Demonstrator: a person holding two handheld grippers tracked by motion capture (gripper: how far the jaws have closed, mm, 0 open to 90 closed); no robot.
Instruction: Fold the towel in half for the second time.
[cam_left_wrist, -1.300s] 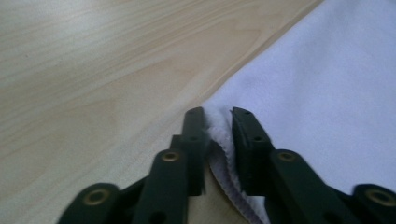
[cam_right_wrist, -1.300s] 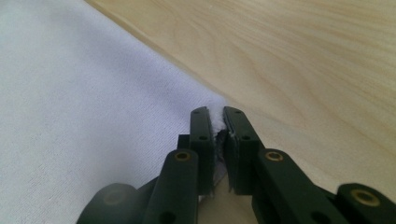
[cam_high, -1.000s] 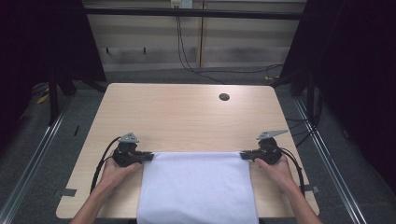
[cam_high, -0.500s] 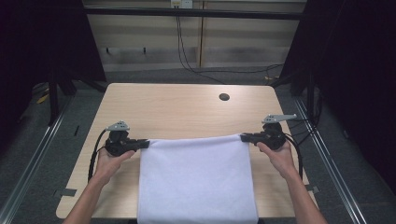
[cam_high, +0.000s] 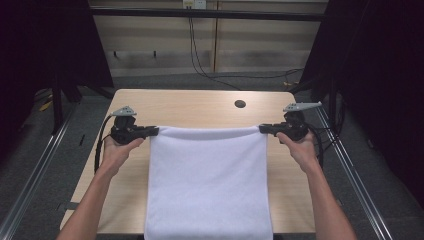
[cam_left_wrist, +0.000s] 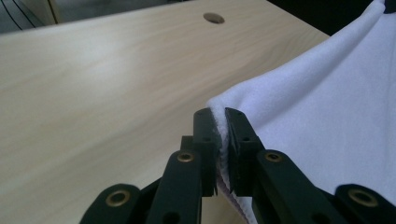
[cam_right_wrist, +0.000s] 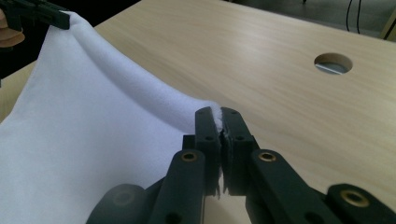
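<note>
The left gripper (cam_high: 156, 131) and right gripper (cam_high: 262, 128) each clamp a far corner of the white cloth (cam_high: 209, 185), stretched above the desk (cam_high: 195, 107).

Even overhead light on the table (cam_high: 200, 107), dark surroundings, blurred close foregrounds.

My jaws are matt black plastic with brass-coloured rivets. The white cloth (cam_high: 209, 180) looks soft and fleecy. The table (cam_high: 200, 107) is smooth pale wood-grain.
</note>
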